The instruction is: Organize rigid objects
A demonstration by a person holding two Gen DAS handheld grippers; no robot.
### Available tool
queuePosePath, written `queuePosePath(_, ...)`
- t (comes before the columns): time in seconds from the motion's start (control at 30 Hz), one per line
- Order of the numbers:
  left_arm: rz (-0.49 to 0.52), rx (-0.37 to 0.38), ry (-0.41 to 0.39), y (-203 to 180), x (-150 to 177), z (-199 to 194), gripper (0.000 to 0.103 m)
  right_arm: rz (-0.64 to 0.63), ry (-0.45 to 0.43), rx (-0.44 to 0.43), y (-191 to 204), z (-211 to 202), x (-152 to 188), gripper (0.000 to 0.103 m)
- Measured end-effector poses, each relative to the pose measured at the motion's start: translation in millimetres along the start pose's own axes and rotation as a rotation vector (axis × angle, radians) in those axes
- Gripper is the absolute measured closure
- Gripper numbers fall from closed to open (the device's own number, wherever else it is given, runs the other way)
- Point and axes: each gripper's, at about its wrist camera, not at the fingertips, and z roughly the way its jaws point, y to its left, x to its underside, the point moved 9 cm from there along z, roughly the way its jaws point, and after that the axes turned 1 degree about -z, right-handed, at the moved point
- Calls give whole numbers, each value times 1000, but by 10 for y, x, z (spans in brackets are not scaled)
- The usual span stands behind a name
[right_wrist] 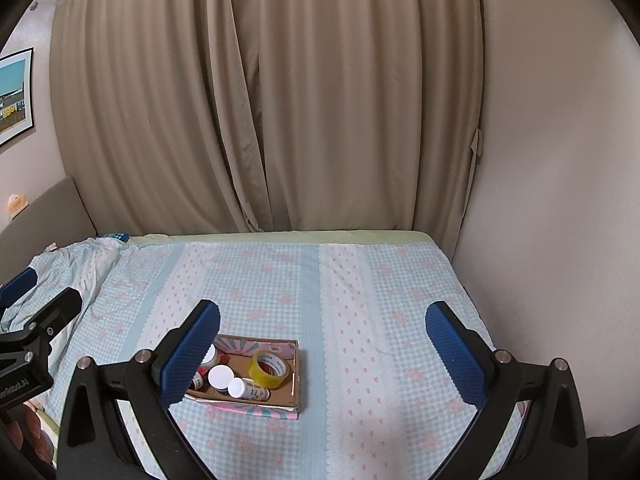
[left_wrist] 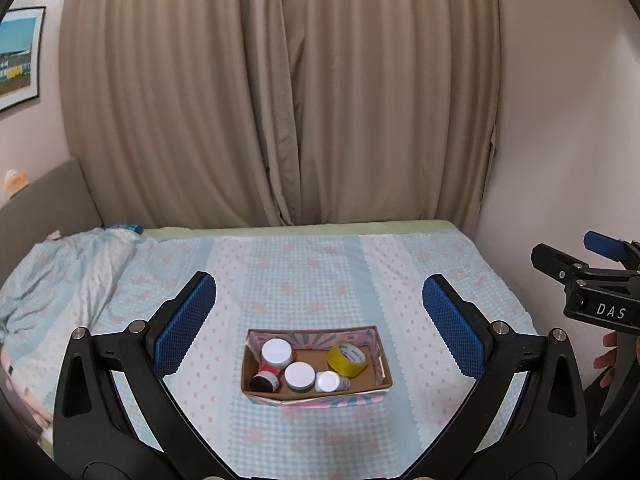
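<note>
Since everything's already in the box (left_wrist: 316,394), this looks basically done.
Jars (left_wrist: 299,376) and tape roll (left_wrist: 347,357) sit inside it on the bed (left_wrist: 304,272); left gripper (left_wrist: 318,330) and right gripper (right_wrist: 322,354) both hang spread wide, holding nothing, so probably just back off.

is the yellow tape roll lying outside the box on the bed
No, the yellow tape roll sits inside the cardboard box, at its right end beside the white-lidded jars.

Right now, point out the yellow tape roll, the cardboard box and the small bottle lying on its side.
Yellow tape roll (left_wrist: 347,358), left wrist view, on its upper rim.
Cardboard box (left_wrist: 316,397), left wrist view, on its near wall.
Small bottle (right_wrist: 256,392), right wrist view, on its labelled body.
</note>
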Motion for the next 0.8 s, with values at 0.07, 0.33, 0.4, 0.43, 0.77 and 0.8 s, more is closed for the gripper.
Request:
queuePosePath(0.07,-1,0,1,-6,3,3,0,1,-1,0,6,10,4,0)
queuePosePath(0.33,0,1,-4,-13,9,-7,0,2,-3,1,0,17,-4,0)
queuePosePath(0.4,-2,4,-3,-21,9,-3,0,1,-3,1,9,27,-8,0)
queuePosePath(0.43,-3,7,0,-27,8,8,0,2,-3,2,5,25,-5,0)
queuePosePath(0.77,-10,15,6,-65,1,52,0,-1,-4,6,26,25,-9,0)
queuePosePath(0.8,-11,16,9,-72,0,61,0,-2,-4,6,30,25,-12,0)
